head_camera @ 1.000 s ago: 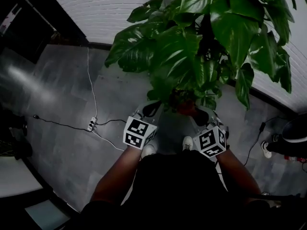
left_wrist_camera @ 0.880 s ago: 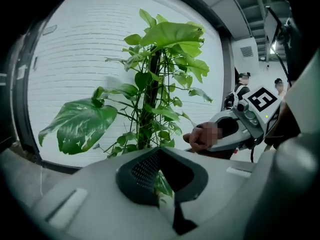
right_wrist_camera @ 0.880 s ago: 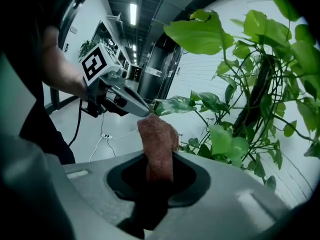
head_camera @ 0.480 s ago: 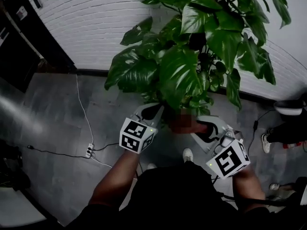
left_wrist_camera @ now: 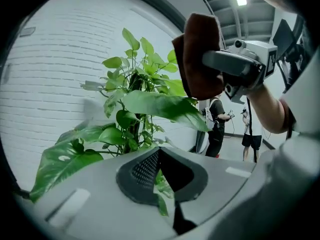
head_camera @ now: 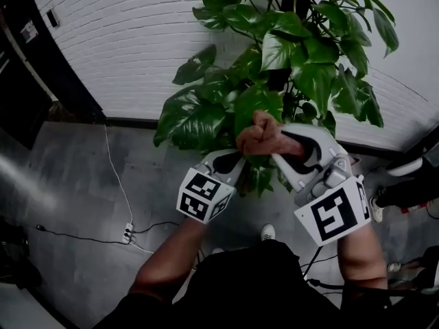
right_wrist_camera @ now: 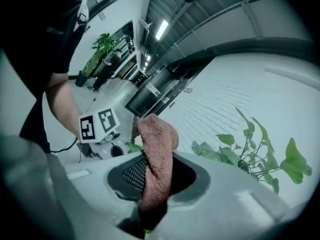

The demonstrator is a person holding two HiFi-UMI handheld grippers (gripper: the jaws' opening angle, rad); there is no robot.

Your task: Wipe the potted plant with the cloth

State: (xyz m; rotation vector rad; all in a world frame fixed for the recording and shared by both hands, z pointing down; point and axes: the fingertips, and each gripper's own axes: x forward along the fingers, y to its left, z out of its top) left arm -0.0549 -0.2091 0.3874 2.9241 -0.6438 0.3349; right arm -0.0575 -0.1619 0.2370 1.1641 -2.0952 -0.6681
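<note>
A white brick wall (head_camera: pixel 123 40) ran along the far side, above a grey floor (head_camera: pixel 75 184). The potted plant (head_camera: pixel 274 67) stood against that wall, its broad leaves hiding the pot and whatever filled it. The right gripper (head_camera: pixel 278 146) was raised in front of the middle leaves, clamped on the brown cloth (head_camera: pixel 260 134), which bunched above its jaws; whether the cloth touched a leaf could not be told. The left gripper (head_camera: pixel 230 162) sat lower and to the left, under the foliage, its jaws drawn nearly together with a thin leaf (left_wrist_camera: pixel 160 201) in the slit. A small sign (head_camera: pixel 29 29) at the far left was too small to read. A power strip (head_camera: pixel 127 236) lay on the floor at near left.
</note>
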